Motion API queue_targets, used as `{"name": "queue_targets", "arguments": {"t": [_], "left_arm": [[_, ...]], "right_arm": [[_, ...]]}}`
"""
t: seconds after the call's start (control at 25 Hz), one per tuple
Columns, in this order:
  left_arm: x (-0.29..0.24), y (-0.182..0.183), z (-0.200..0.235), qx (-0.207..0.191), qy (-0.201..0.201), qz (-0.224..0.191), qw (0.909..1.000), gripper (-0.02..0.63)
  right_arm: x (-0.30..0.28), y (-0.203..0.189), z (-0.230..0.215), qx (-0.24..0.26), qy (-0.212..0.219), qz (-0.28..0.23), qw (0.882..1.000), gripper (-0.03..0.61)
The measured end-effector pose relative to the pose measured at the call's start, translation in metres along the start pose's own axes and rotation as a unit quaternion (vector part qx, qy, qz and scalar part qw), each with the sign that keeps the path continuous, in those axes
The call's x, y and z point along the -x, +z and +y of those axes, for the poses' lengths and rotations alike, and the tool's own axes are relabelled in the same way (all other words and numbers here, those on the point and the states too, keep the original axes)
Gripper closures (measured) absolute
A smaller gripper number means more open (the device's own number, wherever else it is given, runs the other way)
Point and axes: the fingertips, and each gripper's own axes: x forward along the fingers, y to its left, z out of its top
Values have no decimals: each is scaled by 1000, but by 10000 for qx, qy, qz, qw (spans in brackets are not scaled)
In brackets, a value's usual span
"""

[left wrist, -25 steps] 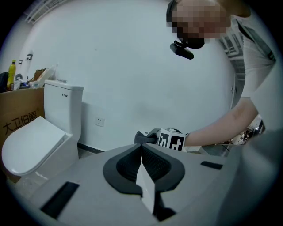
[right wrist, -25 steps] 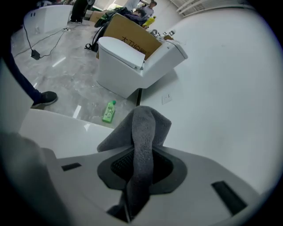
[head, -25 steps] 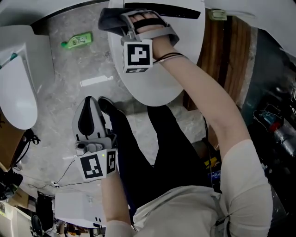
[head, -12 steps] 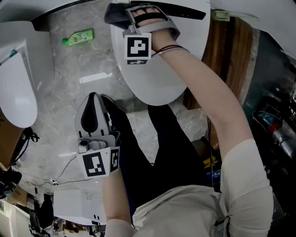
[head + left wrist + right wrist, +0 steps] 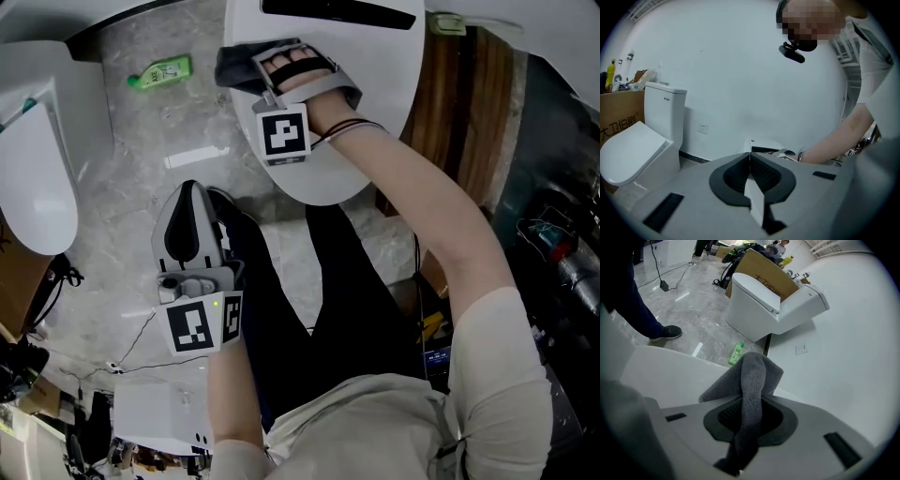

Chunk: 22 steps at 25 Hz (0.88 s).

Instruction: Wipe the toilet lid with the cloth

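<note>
On the lid (image 5: 323, 164), right tool (image 5: 749, 414) grips cloth (image 5: 754, 376); bottle (image 5: 159, 72) label illegible.

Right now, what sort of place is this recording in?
Probably a toilet showroom or test room, not a home bathroom: the toilet lid in front, a second toilet close by, a cardboard box behind it.

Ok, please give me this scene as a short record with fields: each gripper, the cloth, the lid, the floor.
right gripper: shut on the grey cloth, at the toilet lid's back left edge
left gripper: jaws together, empty, beside the person's leg
toilet lid: white, closed
floor: a green bottle lies on it
</note>
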Motion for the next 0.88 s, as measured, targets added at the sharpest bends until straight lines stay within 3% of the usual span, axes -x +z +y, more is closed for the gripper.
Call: {"name": "queue_targets", "arguments": {"t": [0.32, 0.88], "left_arm": [[13, -10, -7, -34, -67, 8, 10000, 598], [30, -21, -6, -96, 14, -25, 9999, 598]], "right_arm": [[26, 28, 47, -324, 52, -403, 9986, 506], [59, 48, 115, -208, 661, -596, 9958, 506]]}}
